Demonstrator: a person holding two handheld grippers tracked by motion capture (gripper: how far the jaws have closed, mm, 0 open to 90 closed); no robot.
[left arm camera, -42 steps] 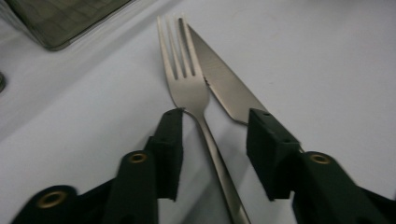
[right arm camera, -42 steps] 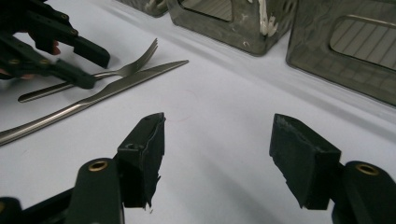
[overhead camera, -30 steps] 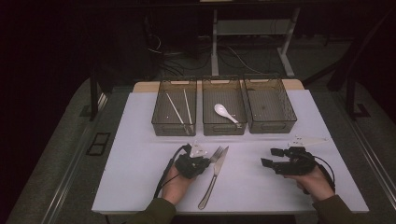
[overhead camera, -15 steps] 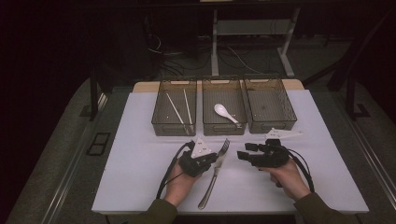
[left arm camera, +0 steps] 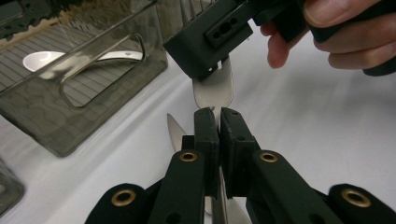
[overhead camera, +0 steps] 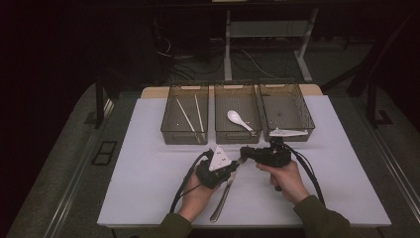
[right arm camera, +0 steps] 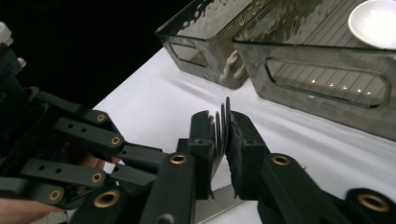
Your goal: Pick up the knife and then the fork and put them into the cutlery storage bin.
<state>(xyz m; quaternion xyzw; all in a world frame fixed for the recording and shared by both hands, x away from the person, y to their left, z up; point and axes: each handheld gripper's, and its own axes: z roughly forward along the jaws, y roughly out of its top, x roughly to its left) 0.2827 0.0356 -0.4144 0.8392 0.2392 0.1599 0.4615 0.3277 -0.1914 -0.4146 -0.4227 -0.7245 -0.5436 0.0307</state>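
Down at the near edge of the white table [overhead camera: 148, 198], both forearms come in, and between them the fork [overhead camera: 224, 194] runs from its handle end by the near edge up toward the trays, lifted at its head. The left gripper [overhead camera: 229, 169] has its jaws clamped tight on the fork's neck; in the left gripper view the two black jaws stand almost together with the bright metal of the fork [left arm camera: 214, 88] pinched between them and the head sticking out beyond. The left hand [overhead camera: 195, 191] sits low and near, cable trailing back off the table edge.

And here is the right gripper [overhead camera: 245, 151], meeting it from the other side. Its jaws have just been closing, and the right gripper view shows them narrow now, pressed on the tines of the fork [right arm camera: 223, 126], the prongs standing up edge-on between the pads. So both grippers have the fork at once, one at the neck, one at the tines, nose to nose above the table. The right hand [overhead camera: 285, 178] wraps the gripper body just behind.

Beyond the meeting point, three smoky clear trays stand in a row. The left tray [overhead camera: 166, 133] holds a pair of chopsticks [overhead camera: 188, 119], the middle tray [overhead camera: 219, 136] a white spoon [overhead camera: 237, 119], and the right tray [overhead camera: 308, 119] stands just beyond the right gripper. Past the table, dark floor and cables.
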